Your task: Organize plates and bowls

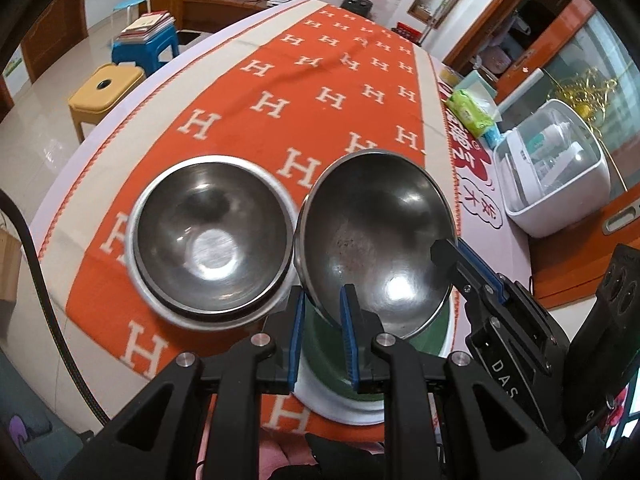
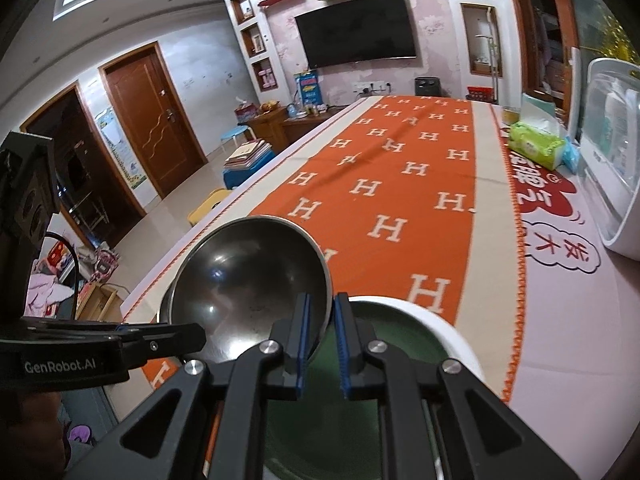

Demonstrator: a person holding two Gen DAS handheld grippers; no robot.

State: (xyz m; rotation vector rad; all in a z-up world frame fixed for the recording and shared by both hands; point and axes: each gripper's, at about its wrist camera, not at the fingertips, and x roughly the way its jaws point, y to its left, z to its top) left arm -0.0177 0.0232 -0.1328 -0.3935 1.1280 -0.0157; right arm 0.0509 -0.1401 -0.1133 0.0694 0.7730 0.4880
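Observation:
A tilted steel bowl (image 1: 380, 220) (image 2: 240, 272) hangs just above a green dish with a white rim (image 1: 332, 376) (image 2: 400, 340). My left gripper (image 1: 323, 300) is shut on the bowl's near rim, one blue pad inside and one outside. On the opposite rim, my right gripper (image 1: 452, 248) (image 2: 322, 304) is shut the same way. In the right wrist view the left gripper (image 2: 192, 334) reaches in from the left at the bowl's edge. A second steel bowl (image 1: 208, 232) rests on a white plate (image 1: 224, 325) just left of the held one.
An orange cloth with white H letters (image 1: 320, 80) covers the table. A white lidded box (image 1: 560, 168) and a green tissue pack (image 1: 470, 114) stand along the right side. Past the table's left edge are a yellow stool (image 1: 106, 88) and a blue stool (image 1: 146, 46).

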